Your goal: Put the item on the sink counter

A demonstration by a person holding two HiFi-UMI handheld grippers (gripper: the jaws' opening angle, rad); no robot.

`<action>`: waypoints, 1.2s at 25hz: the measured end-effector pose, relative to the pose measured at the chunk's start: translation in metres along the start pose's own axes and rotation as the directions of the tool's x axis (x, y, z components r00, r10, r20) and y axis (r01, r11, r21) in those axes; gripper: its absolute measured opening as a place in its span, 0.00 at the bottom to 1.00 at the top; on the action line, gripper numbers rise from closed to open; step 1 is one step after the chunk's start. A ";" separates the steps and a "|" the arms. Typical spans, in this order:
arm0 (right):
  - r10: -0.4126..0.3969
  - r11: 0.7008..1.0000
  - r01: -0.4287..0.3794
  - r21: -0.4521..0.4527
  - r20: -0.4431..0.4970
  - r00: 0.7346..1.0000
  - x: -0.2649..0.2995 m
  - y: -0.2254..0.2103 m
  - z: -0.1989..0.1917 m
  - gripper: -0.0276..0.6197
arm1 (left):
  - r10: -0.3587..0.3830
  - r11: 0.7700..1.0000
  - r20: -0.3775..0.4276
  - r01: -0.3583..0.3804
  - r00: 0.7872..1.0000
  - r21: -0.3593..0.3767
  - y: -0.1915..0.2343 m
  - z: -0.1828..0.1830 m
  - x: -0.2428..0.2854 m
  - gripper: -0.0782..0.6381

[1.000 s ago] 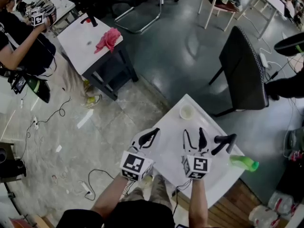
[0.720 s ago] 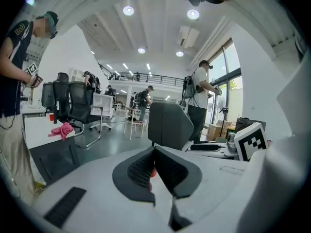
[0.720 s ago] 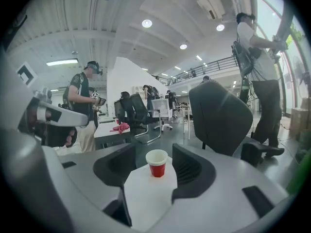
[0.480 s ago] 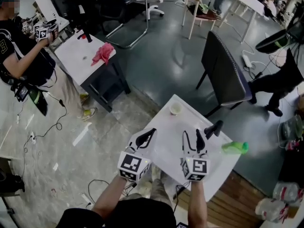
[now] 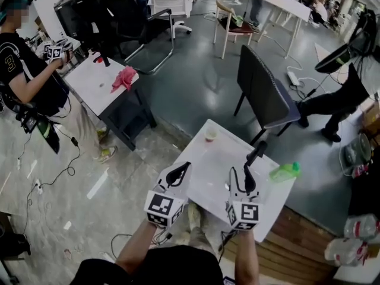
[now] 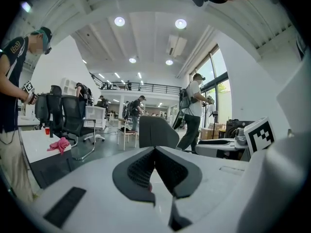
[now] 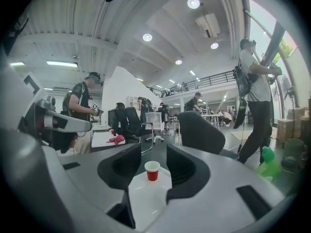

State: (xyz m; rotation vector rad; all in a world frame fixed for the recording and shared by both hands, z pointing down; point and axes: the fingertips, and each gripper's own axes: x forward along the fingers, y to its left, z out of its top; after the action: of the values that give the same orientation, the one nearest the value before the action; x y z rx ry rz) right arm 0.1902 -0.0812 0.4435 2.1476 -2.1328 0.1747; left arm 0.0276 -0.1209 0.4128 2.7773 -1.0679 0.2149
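Note:
A small red paper cup (image 5: 210, 134) stands near the far corner of the white table (image 5: 217, 174). A green bottle (image 5: 285, 171) lies at its right edge beside a black elongated object (image 5: 256, 153). My left gripper (image 5: 183, 170) hangs over the table's left edge, jaws together and empty; in the left gripper view its pads (image 6: 141, 166) meet at the tips. My right gripper (image 5: 240, 172) is held above the table's right half. Its jaws have just been closing but stand apart with nothing between them. The right gripper view shows the cup (image 7: 152, 171) far ahead, framed by the jaws.
A dark chair (image 5: 264, 97) stands just behind the table. At the left, a person (image 5: 24, 82) stands by another white table (image 5: 95, 82) with a pink cloth (image 5: 123, 78). Another person (image 5: 332, 103) is at the right. Cables (image 5: 74, 144) lie on the floor.
Both grippers have risen and the view has tipped up, so the table and cup sit farther below and more of the room shows. The right jaws have narrowed.

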 end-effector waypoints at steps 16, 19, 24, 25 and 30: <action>-0.077 0.997 0.078 -0.006 0.058 0.995 -0.097 0.027 0.010 0.15 | -0.086 0.995 0.046 0.083 0.995 0.052 -0.042 0.014 -0.070 0.11; -0.087 0.996 0.088 -0.010 0.058 0.995 -0.113 0.031 0.010 0.13 | -0.097 0.994 0.054 0.094 0.994 0.057 -0.050 0.014 -0.082 0.11; -0.095 0.995 0.096 -0.018 0.064 0.993 -0.137 0.040 0.007 0.10 | -0.108 0.993 0.058 0.105 0.992 0.061 -0.060 0.012 -0.100 0.11; -0.099 0.995 0.100 -0.019 0.058 0.993 -0.141 0.041 0.006 0.10 | -0.112 0.992 0.059 0.108 0.992 0.061 -0.062 0.011 -0.103 0.11; -0.110 0.994 0.111 -0.023 0.060 0.992 -0.159 0.048 0.004 0.08 | -0.123 0.991 0.058 0.119 0.991 0.063 -0.069 0.009 -0.116 0.11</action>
State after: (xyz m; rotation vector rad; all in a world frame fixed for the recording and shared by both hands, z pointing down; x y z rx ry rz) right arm 0.1415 0.0745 0.4137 2.2751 -2.0267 0.0747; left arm -0.0103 0.0032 0.3751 2.9081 -0.9166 0.1492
